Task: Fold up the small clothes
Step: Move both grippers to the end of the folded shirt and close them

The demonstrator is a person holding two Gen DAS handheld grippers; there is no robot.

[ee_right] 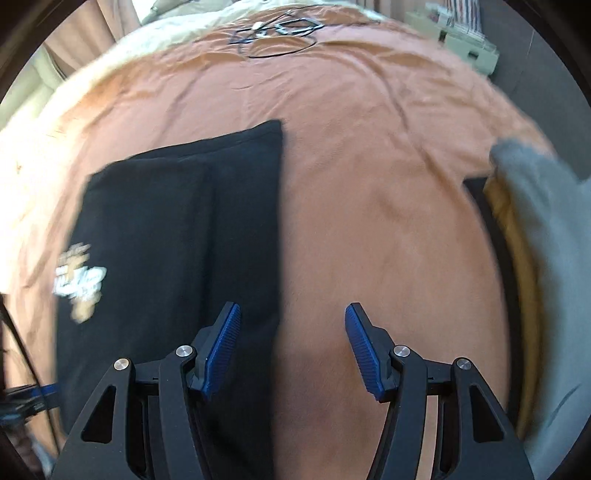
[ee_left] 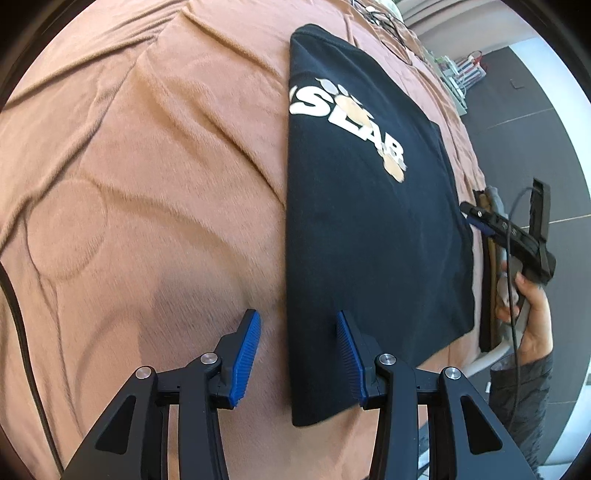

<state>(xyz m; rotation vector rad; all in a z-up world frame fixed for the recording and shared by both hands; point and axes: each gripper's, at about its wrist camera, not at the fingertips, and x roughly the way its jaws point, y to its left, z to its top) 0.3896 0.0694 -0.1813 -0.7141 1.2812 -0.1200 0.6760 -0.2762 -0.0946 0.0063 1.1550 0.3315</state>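
A black T-shirt with a white and tan print lies flat on the brown blanket, folded into a long panel. My left gripper hovers open over its near left edge, one pad above the blanket and one above the cloth. In the right wrist view the same T-shirt is on the left. My right gripper stands open across the shirt's right edge, nothing pinched between its pads. In the left wrist view the right gripper, held by a hand, is at the shirt's far side.
A stack of folded clothes, grey over yellow over black, lies at the blanket's right edge. Black cables lie at the far end of the bed. Boxes stand beyond it. A dark cable runs along the left.
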